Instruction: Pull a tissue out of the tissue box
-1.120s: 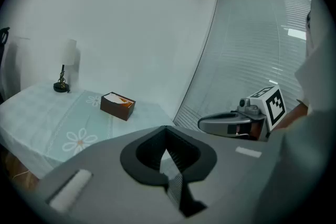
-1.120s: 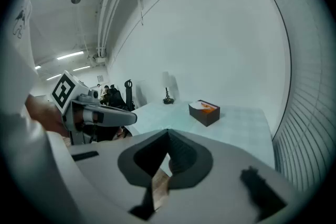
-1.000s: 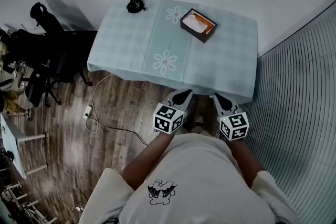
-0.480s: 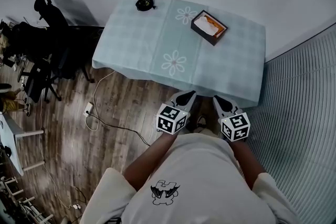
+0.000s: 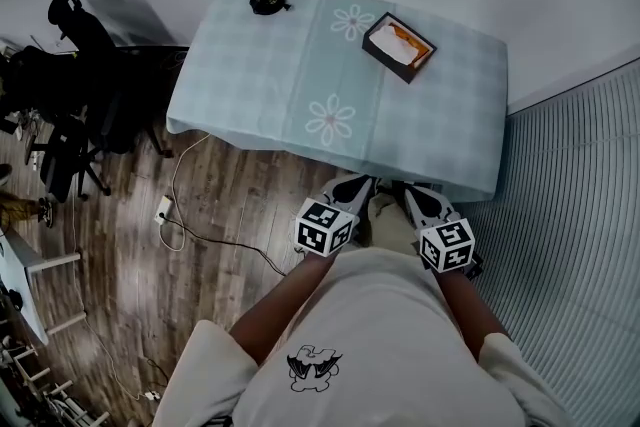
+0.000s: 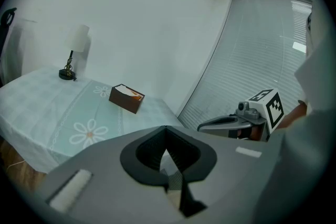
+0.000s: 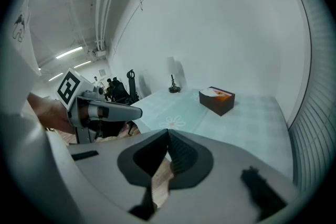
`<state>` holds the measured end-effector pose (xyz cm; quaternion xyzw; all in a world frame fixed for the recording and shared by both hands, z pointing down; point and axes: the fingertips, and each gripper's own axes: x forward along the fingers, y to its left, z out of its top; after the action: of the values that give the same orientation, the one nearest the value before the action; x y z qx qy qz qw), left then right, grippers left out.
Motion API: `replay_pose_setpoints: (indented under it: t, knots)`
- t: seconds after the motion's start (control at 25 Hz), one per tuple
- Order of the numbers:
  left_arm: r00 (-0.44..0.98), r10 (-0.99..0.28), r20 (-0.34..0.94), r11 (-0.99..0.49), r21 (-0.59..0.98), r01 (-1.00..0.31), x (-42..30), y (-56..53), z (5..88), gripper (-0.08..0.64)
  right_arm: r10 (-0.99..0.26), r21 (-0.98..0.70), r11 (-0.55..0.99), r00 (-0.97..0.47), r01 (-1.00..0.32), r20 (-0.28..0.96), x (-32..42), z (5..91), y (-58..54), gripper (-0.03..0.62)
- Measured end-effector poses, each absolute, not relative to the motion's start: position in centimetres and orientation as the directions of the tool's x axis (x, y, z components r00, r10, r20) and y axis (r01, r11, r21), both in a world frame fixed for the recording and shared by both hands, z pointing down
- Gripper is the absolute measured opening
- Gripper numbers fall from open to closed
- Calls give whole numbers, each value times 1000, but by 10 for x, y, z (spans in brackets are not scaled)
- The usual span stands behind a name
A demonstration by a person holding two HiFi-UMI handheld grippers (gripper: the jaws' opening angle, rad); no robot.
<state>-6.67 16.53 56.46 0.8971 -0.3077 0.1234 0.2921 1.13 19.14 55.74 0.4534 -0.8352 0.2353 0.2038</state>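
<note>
The dark brown tissue box (image 5: pixel 398 47), with a white tissue showing in its open top, stands at the far right of the table (image 5: pixel 260 85), which is covered by a pale blue cloth. The box also appears well ahead in the left gripper view (image 6: pixel 126 98) and the right gripper view (image 7: pixel 217 100). My left gripper (image 5: pixel 350 185) and right gripper (image 5: pixel 412 191) hang side by side at the table's near edge, far short of the box. Both are shut with nothing between their jaws. Each shows in the other's view: the right gripper (image 6: pixel 231 123) and the left gripper (image 7: pixel 107 111).
A small black-based lamp (image 5: pixel 265 0) stands at the table's far left corner. Black office chairs (image 5: pixel 70 95) crowd the floor to the left. A cable (image 5: pixel 190 215) trails over the wooden floor. A ribbed blind wall (image 5: pixel 570 215) runs close on the right.
Both grippers have come a little forward and down towards the table's near edge, still side by side and shut. The tissue box has not moved on the table.
</note>
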Motion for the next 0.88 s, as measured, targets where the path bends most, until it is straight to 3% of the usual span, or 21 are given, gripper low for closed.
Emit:
replay_pose_setpoints:
  t: [0.4, 0.88]
  knots:
    - [730, -519, 444, -621, 391, -680, -30, 44, 558, 5, -686, -238, 468, -520, -851, 509, 69, 562, 56, 6]
    - [686, -518, 511, -588, 370, -719, 22, -64, 565, 5, -610, -139, 635, -603, -760, 514, 100, 558, -53, 6]
